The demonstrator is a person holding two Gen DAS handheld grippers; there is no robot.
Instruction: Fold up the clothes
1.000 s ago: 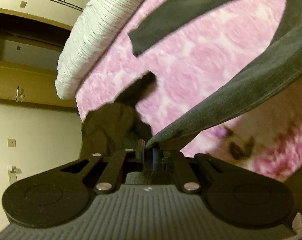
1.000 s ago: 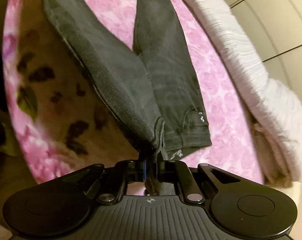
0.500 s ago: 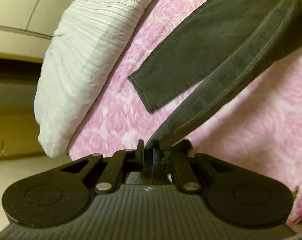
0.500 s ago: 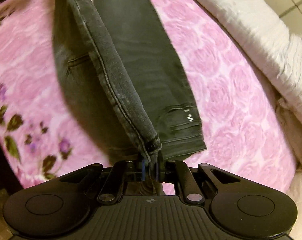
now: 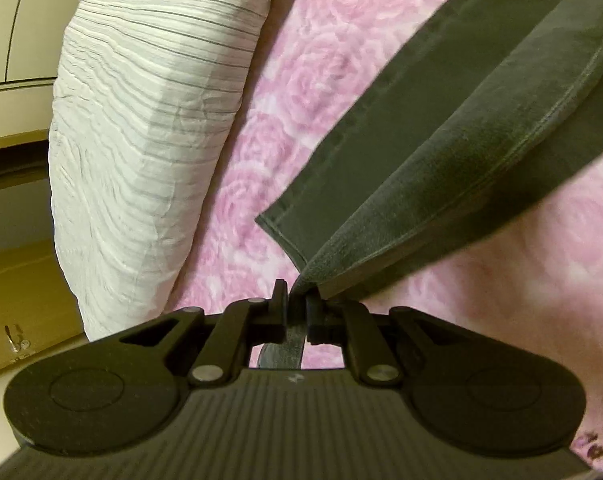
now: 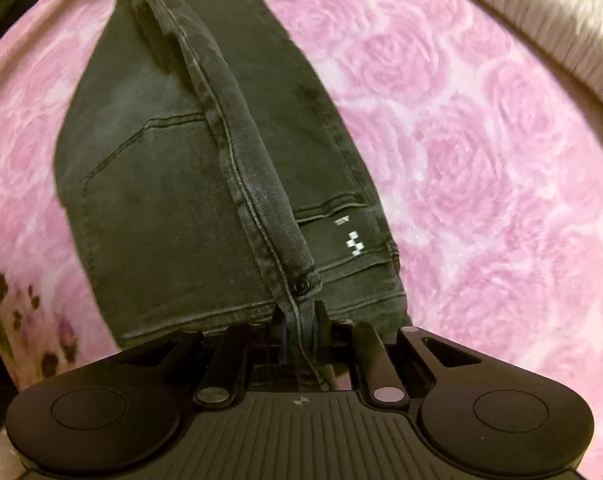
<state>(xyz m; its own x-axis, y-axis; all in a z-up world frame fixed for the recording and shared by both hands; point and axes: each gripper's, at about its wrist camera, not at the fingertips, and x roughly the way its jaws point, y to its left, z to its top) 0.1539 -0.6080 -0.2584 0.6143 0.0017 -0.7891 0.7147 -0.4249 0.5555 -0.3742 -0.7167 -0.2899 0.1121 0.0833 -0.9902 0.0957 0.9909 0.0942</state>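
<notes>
With your left gripper (image 5: pixel 297 304) clamped on a hem and right gripper (image 6: pixel 301 320) clamped on the waistband, the dark jeans (image 6: pixel 205 168) half-lie on the pink bedspread (image 6: pixel 481 160); lower both ends evenly toward 12 o'clock, keeping the seam taut.

You've got dark grey jeans (image 6: pixel 189 184) pinched at the waistband in the right tongs (image 6: pixel 299 320), back pocket and button showing just ahead. One leg hem is clamped in the left tongs (image 5: pixel 297 300); the other leg (image 5: pixel 365 152) lies flat just beyond them.
</notes>
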